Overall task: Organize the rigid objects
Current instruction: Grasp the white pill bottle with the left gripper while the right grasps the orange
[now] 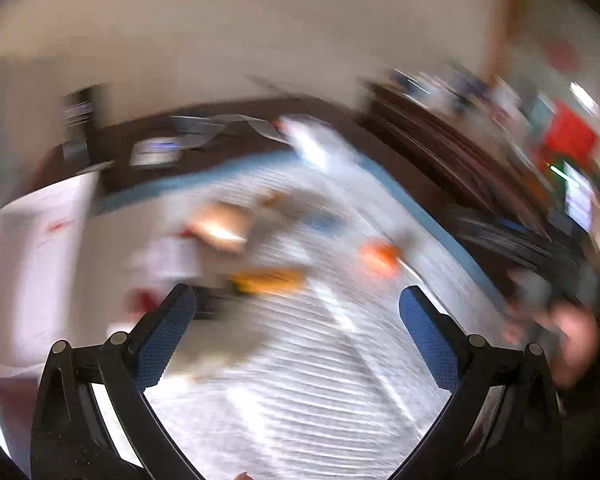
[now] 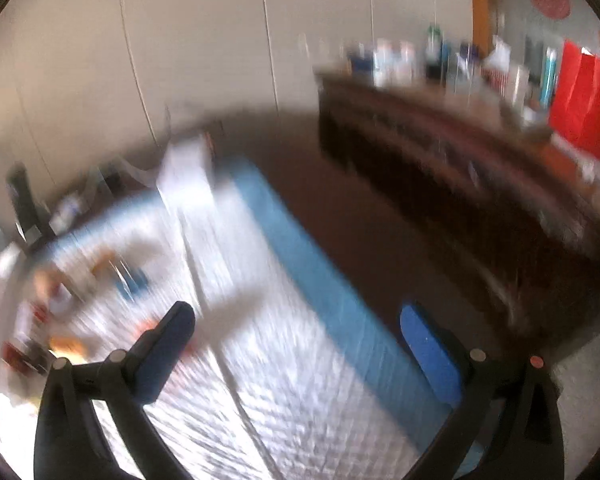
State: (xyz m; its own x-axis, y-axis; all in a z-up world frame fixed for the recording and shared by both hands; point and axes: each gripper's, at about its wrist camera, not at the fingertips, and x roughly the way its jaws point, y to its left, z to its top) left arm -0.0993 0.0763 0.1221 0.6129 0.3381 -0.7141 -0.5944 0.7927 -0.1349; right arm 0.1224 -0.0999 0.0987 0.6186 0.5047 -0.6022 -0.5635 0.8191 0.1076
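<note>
Left tongs [image 1: 298, 298] spread wide, empty; right tongs [image 2: 298, 318] spread wide, empty.

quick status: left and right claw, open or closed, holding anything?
Left claw: open, nothing between its blue-padded fingers.
Right claw: open, holding nothing.

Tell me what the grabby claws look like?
Each hand-held gripper, left and right, has two black plastic arms joined by round silver pins. The fingers carry bright blue pads; the left ones have a dotted, bumpy texture.
</note>
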